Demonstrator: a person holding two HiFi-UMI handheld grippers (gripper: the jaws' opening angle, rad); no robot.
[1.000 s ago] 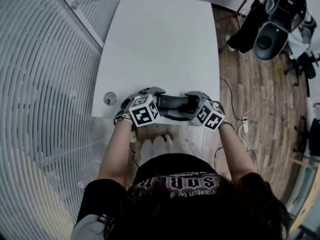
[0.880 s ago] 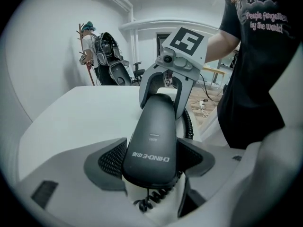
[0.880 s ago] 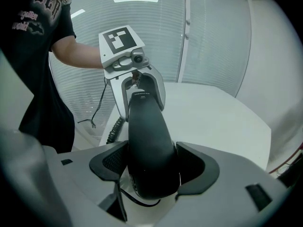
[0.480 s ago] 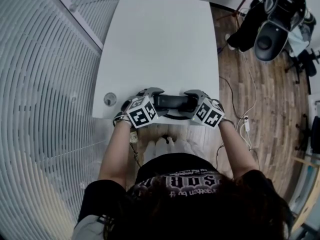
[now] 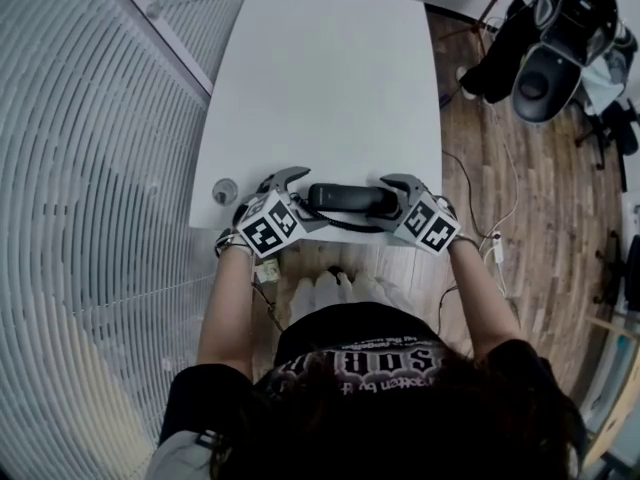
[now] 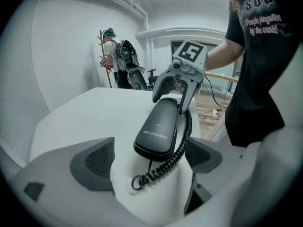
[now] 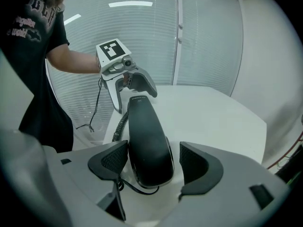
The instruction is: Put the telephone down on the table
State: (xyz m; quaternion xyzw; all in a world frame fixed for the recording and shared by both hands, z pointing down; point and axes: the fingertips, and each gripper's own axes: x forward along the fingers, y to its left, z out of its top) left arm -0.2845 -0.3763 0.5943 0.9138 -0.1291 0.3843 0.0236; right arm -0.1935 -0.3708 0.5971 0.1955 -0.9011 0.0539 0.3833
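The black telephone handset (image 5: 350, 198) lies flat on the white table (image 5: 320, 78) near its front edge, its coiled cord (image 6: 182, 143) trailing along one side. My left gripper (image 5: 300, 200) stands open at the handset's left end. Its jaws have just been opening, and the handset's end (image 6: 158, 126) and cord loop sit between the pads with gaps on both sides. My right gripper (image 5: 390, 203) is open at the other end, its jaws also just opening. That end (image 7: 147, 141) lies between its pads (image 7: 111, 162), close to one and clear of the other.
A round metal grommet (image 5: 225, 190) sits in the table's front left corner. Slatted blinds (image 5: 90, 168) run along the left. Wooden floor with cables (image 5: 490, 238) lies to the right, and a dark chair (image 5: 560, 28) stands at the far right.
The left gripper has slid left, off the handset's end, and its jaws stand wider. The right gripper's jaws are slightly wider. The handset rests in about the same spot.
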